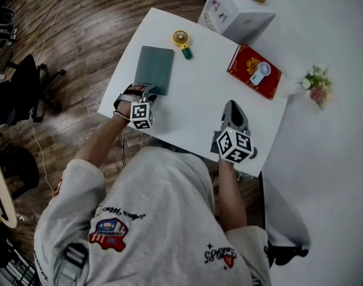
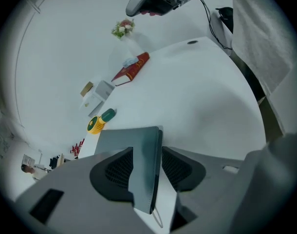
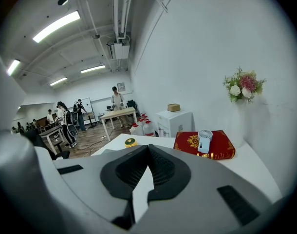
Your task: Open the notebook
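My left hand-held gripper (image 1: 148, 92) straddles the notebook's (image 1: 155, 68) near end by the worktop's (image 1: 193, 100) left edge, jaws apart; my right hand-held gripper (image 1: 232, 107) is closed, empty. Wooden floor (image 1: 80, 40) beyond.

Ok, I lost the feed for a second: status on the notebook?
Left gripper open, jaws astride the notebook at its near edge. Right gripper shut, empty. Notebook closed, lying flat. Yellow fan beyond it, apart.

Notebook (image 1: 154, 69): near corner covered by the left tongs (image 1: 149, 92) in the head view; lower end behind them in the left gripper view.
Bench (image 1: 193, 100): near edge hidden by the person's body.
Box (image 1: 238, 11): cut off by the head view's top edge.
People (image 3: 65, 118): far off, too small to tell.
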### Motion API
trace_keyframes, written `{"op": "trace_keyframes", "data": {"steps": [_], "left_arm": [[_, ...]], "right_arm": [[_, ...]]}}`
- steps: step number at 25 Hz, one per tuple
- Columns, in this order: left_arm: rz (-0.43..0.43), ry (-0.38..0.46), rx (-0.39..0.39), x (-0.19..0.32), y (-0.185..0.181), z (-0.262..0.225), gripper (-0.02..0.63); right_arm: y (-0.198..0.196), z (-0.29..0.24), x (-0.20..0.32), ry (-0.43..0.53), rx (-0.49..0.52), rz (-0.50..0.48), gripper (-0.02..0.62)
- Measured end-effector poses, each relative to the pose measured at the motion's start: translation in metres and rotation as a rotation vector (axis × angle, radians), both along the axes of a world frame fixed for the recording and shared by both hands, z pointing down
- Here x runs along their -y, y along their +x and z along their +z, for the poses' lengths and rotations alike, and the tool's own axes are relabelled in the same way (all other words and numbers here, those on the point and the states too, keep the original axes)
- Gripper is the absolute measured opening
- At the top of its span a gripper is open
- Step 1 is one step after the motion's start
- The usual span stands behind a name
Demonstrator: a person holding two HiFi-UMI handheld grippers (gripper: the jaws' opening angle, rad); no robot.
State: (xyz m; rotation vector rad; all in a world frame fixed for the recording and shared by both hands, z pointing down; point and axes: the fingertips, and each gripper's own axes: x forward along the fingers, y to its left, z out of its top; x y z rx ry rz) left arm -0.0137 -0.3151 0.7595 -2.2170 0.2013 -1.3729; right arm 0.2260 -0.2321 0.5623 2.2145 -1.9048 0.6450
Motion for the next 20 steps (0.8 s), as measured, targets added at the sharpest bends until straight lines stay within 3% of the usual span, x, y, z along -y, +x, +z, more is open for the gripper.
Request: {"op": "trace_keyframes", "data": {"steps": [2,10,14,17,20], "left_arm": [[0.006,0.018,0.000,0.002,0.001,0.004,0.148],[0.060,0.062,0.034,0.003,0.003,0.010,0.137],[0.064,0.039,0.021,0.002,0.001,0.012,0.092],[0.044,0.013,-0.014,0.001,-0.003,0.018,0.054],[-0.022,-0.071,-0.106,0.002,-0.004,0.011,0.033]], "right_arm": [[-0.001,0.002,0.000,-0.008,0.000,0.002,-0.012],[-0.009,0.007,0.004,-0.020,0.002,-0.001,-0.012],[-0.012,0.008,0.005,-0.027,0.005,0.003,-0.012],[-0.013,0.008,0.006,-0.030,0.003,0.004,-0.012],[-0.013,0.009,0.007,-0.031,0.000,0.003,-0.012]]}}
